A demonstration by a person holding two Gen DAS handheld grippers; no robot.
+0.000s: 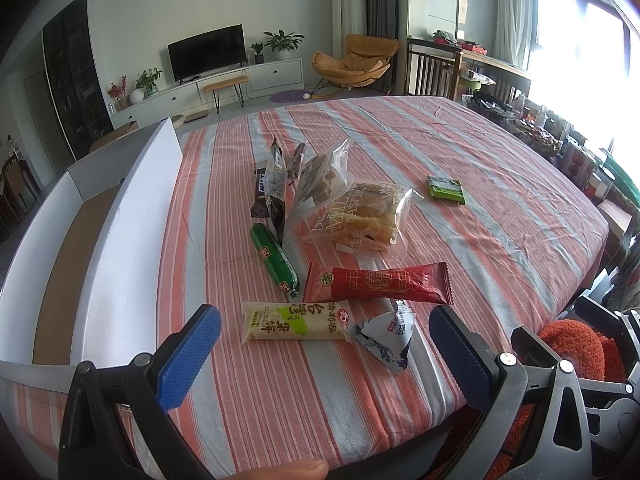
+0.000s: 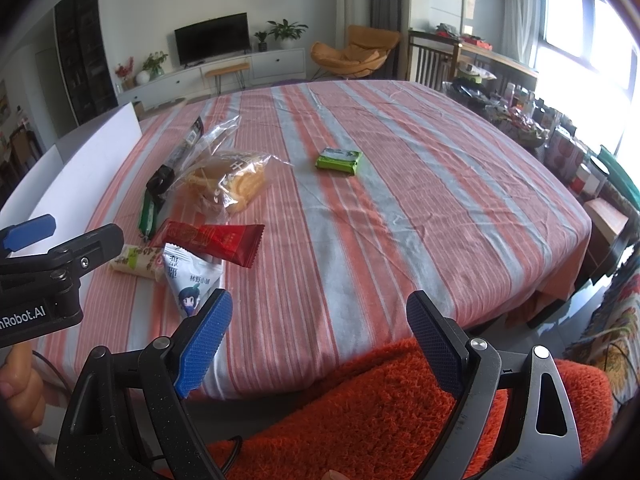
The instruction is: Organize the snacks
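Observation:
Snacks lie on a striped tablecloth [image 1: 480, 184]. Nearest my open, empty left gripper [image 1: 324, 344] are a pale rice-cake bar [image 1: 296, 321] and a white triangular pack [image 1: 386, 334]. Beyond them lie a red bar [image 1: 380, 283], a green sausage stick [image 1: 275, 258], a clear bread bag [image 1: 360, 216], a clear biscuit bag [image 1: 320, 176], dark packets [image 1: 276, 184] and a lone green pack [image 1: 447, 189]. My right gripper [image 2: 320, 340] is open and empty at the table's near edge, right of the triangular pack [image 2: 192, 280]. The green pack [image 2: 339, 160] lies farther out.
A white cardboard box [image 1: 132, 208] with an open flap stands at the table's left side. An orange fuzzy cushion [image 2: 360, 408] sits below the near edge. The left gripper's body [image 2: 48, 280] shows in the right wrist view. Clutter [image 2: 520, 120] lines the right window side.

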